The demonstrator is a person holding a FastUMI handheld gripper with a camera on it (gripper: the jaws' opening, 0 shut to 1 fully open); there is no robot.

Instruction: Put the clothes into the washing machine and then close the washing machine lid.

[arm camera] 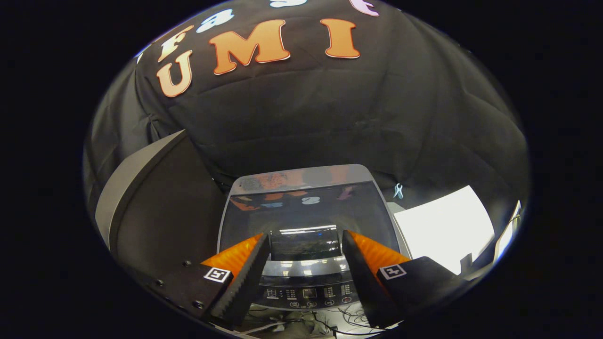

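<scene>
Below the gripper (306,242), a top-loading washing machine (308,207) stands against the black cloth wall (330,108) of the booth. Its dark glass lid (306,214) lies flat and closed over the tub, glossy enough to mirror the wall above it and a bright bar of light near the front. A grey band runs along the back edge of the machine. At the front, between and just beneath the fingers, sits the control panel (308,294), with rows of small buttons and a little display. The gripper's two fingers stand wide apart with nothing between them, their tips hovering over the front part of the lid; whether they touch the glass cannot be told. No clothes can be made out through the lid.

Left of the machine rises a large dark panel with a pale grey edge (155,207), tilted away from the washer. To the right lies a bright white sheet (445,230), and beyond it, near the wall, a small pale blue clip (398,190). Loose cables (330,322) trail on the floor below the control panel.
</scene>
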